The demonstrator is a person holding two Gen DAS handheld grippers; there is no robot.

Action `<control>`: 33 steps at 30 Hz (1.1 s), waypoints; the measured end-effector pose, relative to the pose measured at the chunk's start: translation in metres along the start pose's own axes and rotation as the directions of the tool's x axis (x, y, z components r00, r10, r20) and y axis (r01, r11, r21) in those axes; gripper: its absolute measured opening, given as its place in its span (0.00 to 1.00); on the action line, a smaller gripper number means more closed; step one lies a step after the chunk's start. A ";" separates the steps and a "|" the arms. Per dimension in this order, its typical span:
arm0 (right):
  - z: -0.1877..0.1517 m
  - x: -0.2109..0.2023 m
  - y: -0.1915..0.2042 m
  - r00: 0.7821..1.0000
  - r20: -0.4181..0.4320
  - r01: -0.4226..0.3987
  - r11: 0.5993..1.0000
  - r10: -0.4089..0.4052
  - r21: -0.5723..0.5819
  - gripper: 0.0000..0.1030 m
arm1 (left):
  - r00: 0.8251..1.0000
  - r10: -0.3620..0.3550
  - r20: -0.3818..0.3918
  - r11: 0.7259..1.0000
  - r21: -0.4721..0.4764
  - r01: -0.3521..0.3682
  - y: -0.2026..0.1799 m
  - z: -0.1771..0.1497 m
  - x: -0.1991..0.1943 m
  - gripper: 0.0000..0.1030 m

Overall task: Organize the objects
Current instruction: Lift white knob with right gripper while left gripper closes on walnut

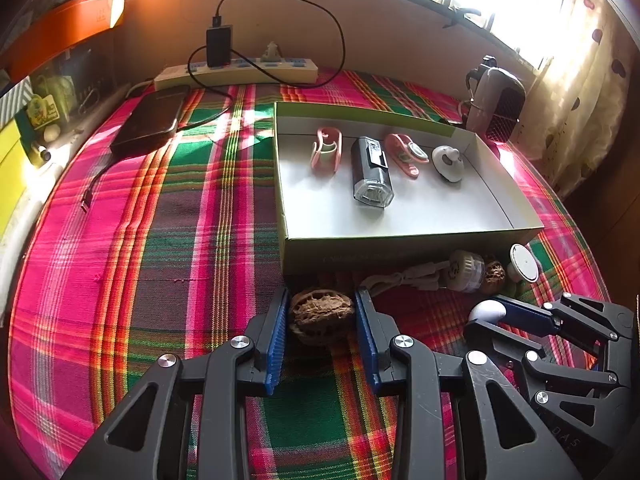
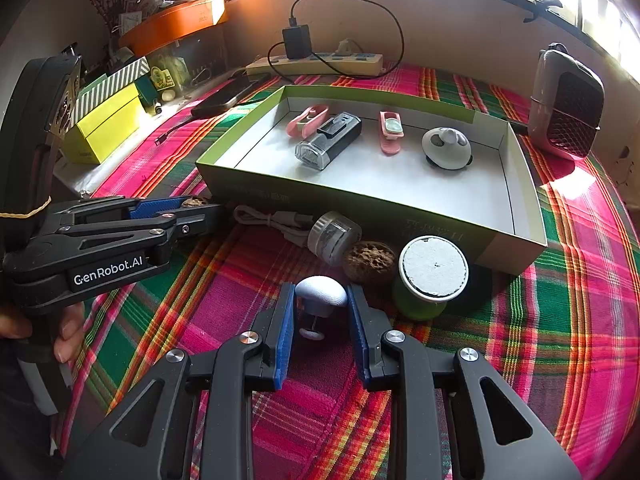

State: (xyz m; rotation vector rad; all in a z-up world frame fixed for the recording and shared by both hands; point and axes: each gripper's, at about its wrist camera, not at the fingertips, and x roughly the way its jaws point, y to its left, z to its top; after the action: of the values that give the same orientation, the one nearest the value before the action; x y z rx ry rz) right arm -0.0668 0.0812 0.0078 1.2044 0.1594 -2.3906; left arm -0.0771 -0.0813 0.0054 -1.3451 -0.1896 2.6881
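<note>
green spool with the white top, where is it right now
In the right wrist view the green spool stands on the cloth just outside the box's near wall, right of a walnut.

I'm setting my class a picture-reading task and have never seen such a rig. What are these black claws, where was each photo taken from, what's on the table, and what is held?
There is no robot here. A person holds a two-finger gripper in each hand, and each gripper carries a wide-angle camera that looks along its fingers. One picture is the view from the left gripper, which is closed on a walnut. The other is from the right gripper, closed on a white knob. On the plaid cloth stands an open box with a lamp inside. A spool and a cable lie in front of it.
</note>
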 end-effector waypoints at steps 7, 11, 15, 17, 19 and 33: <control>0.001 -0.006 0.000 1.000 0.014 -0.017 1.000 0.017 -0.001 0.26 | 1.000 -0.006 0.019 1.000 0.002 0.006 0.000 0.001 -0.010 0.29; 0.002 -0.011 0.001 0.999 0.027 -0.041 0.999 0.041 0.000 0.26 | 1.000 -0.007 0.028 1.000 0.008 0.007 -0.001 0.003 -0.015 0.29; 0.006 -0.019 -0.001 0.998 0.046 -0.047 0.999 0.047 0.006 0.26 | 0.999 -0.012 0.037 1.000 0.014 0.011 -0.003 0.007 -0.020 0.29; 0.008 -0.022 -0.004 0.997 0.056 -0.048 0.999 0.048 0.012 0.26 | 0.999 -0.009 0.043 1.000 0.018 0.009 -0.005 0.009 -0.022 0.29; 0.010 -0.027 -0.007 0.997 0.067 -0.048 0.999 0.047 0.021 0.26 | 0.999 -0.010 0.048 1.000 0.020 0.009 -0.005 0.012 -0.023 0.29; 0.035 -0.049 -0.049 0.990 0.140 0.024 0.996 -0.036 0.086 0.26 | 0.998 -0.022 0.061 0.999 0.045 0.019 -0.015 0.035 -0.017 0.29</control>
State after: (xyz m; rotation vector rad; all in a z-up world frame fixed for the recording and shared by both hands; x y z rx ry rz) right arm -0.0892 0.1306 0.0625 1.0712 0.0322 -2.5211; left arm -0.0948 -0.0709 0.0421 -1.2418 -0.1478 2.7021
